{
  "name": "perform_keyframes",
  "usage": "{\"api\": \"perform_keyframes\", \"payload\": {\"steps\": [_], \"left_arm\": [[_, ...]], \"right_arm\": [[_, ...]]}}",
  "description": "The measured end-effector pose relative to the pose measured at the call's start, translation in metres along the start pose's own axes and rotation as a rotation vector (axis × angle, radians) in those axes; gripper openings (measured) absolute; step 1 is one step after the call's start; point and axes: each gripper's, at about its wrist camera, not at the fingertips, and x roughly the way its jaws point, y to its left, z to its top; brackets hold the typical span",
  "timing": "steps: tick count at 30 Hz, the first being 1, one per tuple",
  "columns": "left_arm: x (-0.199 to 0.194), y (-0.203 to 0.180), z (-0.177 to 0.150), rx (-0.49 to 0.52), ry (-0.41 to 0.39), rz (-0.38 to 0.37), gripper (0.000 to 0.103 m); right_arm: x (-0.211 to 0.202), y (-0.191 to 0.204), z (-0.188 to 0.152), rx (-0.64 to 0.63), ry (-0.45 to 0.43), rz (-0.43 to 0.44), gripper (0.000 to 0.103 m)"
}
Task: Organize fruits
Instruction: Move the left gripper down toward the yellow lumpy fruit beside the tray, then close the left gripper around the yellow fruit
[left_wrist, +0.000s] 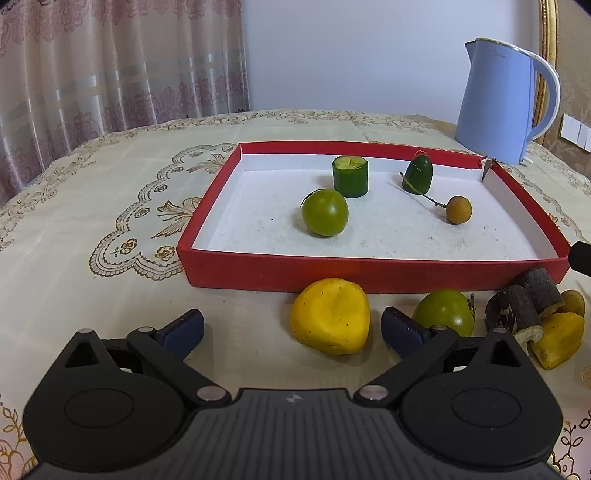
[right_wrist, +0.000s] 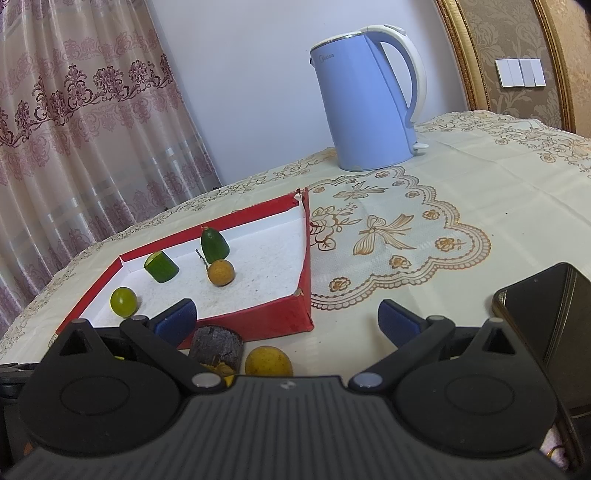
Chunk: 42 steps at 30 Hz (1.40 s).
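Your left claw (left_wrist: 291, 326) is spread wide and empty. In the red tray (left_wrist: 369, 271): green tomato (left_wrist: 325, 212), two cucumber pieces, a longan. At six o'clock of it on the surface, yellow fruit (left_wrist: 330, 316), another tomato (left_wrist: 445, 312) and dark pieces wait. Right claw (right_wrist: 286, 319) spread too.

Bright, even daylight filtering through the curtain (left_wrist: 110, 66) at far left; soft short shadows under fruit in the red tray (left_wrist: 369, 271); mild sheen on the kettle (right_wrist: 364, 107); sharp focus throughout; strong fisheye bending at edges, dark corners
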Motion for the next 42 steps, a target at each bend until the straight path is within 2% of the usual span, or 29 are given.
{"api": "perform_keyframes", "payload": {"steps": [8, 11, 17, 19, 24, 42], "left_arm": [[-0.001, 0.000, -0.001, 0.004, -0.009, -0.001, 0.102], [-0.002, -0.001, -0.001, 0.012, -0.020, -0.002, 0.096], [-0.008, -0.005, -0.003, 0.038, -0.059, -0.006, 0.070], [-0.010, -0.008, -0.004, 0.061, -0.071, -0.022, 0.057], [-0.011, -0.011, -0.006, 0.088, -0.085, -0.051, 0.040], [-0.015, -0.004, -0.007, 0.054, -0.109, -0.064, 0.040]], "right_arm": [[0.000, 0.000, 0.000, 0.001, 0.000, 0.000, 0.103], [0.000, 0.000, 0.000, 0.001, 0.000, 0.000, 0.103], [0.000, 0.000, 0.000, 0.001, 0.001, -0.001, 0.103], [0.000, 0.000, 0.000, 0.001, 0.001, -0.001, 0.103], [0.000, 0.000, 0.000, 0.001, 0.001, -0.001, 0.103], [0.002, -0.001, -0.001, 0.007, 0.020, -0.005, 0.103]]}}
